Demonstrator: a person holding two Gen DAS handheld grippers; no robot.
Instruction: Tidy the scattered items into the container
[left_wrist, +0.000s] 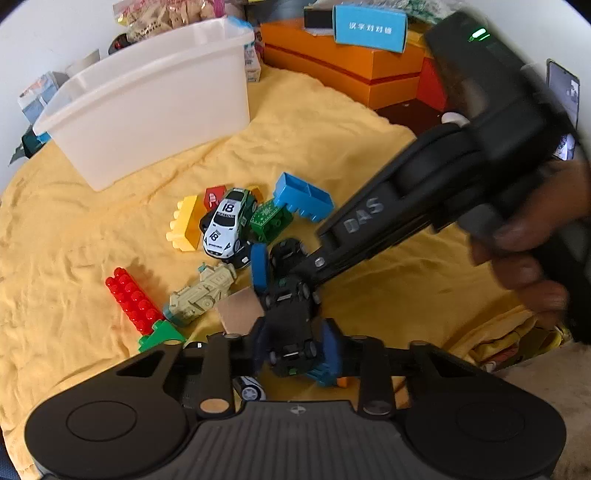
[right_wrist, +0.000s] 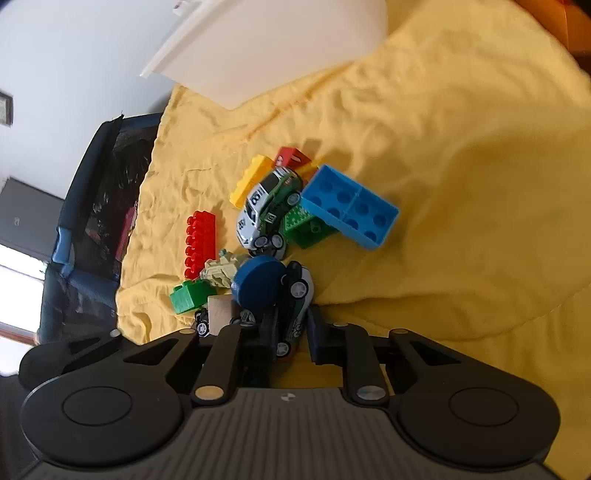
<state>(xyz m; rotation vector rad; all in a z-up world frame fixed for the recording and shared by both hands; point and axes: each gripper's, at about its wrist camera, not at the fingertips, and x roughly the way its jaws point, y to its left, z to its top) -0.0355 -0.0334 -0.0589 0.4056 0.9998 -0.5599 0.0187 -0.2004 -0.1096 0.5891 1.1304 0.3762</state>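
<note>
A white plastic bin (left_wrist: 155, 107) stands at the back left of the yellow cloth; its wall shows in the right wrist view (right_wrist: 280, 48). Toys lie in a pile: a white number-18 car (left_wrist: 225, 225), yellow brick (left_wrist: 184, 225), blue brick (left_wrist: 303, 199), green brick (left_wrist: 269, 221), red brick (left_wrist: 133, 299), beige toy vehicle (left_wrist: 201, 293), wooden block (left_wrist: 238, 312). My left gripper (left_wrist: 293, 347) is shut on a black toy car (left_wrist: 291, 321). My right gripper (right_wrist: 295, 332), seen from outside in the left wrist view (left_wrist: 291, 269), grips a green-and-white car (right_wrist: 295, 306) beside a blue disc (right_wrist: 258, 282).
Orange boxes (left_wrist: 351, 66) with a blue carton (left_wrist: 369, 27) on top stand at the back right. Snack bags (left_wrist: 166, 16) lie behind the bin. A dark bag (right_wrist: 96, 221) sits off the cloth's left edge.
</note>
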